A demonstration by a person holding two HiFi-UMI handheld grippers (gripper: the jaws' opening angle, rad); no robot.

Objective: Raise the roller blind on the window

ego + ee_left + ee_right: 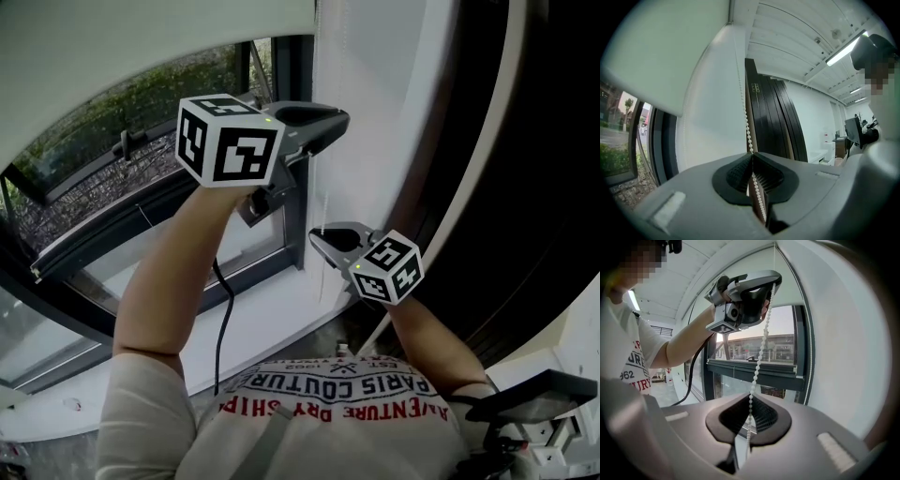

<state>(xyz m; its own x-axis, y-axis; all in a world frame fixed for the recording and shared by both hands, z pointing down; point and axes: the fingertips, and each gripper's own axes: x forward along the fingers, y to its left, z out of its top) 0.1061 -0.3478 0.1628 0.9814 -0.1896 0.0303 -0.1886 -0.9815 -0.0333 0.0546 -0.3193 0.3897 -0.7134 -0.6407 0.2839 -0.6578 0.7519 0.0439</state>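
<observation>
The roller blind (141, 47) is white and sits at the top of the window (141, 178). Its bottom edge is up high, and under it you can see the glass, with green plants and bare ground outside.

A thin white bead chain (759, 357) hangs down at the side of the window, next to the dark window frame (291, 75) and a white wall (375, 112).

The left tool (323, 120) is the higher one. It is closed tight on the bead chain. In the left tool's own view the beads come down from above and go right in where the two black pads (736, 171) meet.

The right tool (323, 239) is lower on the same chain, just under the left one. It is pinched shut on the chain too. In its own view the chain runs in one line from the left tool up above, down into its black pads (764, 418).

Each tool has a black and white cube (230, 141) on it. A black cable (225, 309) hangs down by the person's left arm (169, 272). The person has a white shirt (328, 394) with letters on it. Tall dark panels (773, 117) stand beside the white wall.
</observation>
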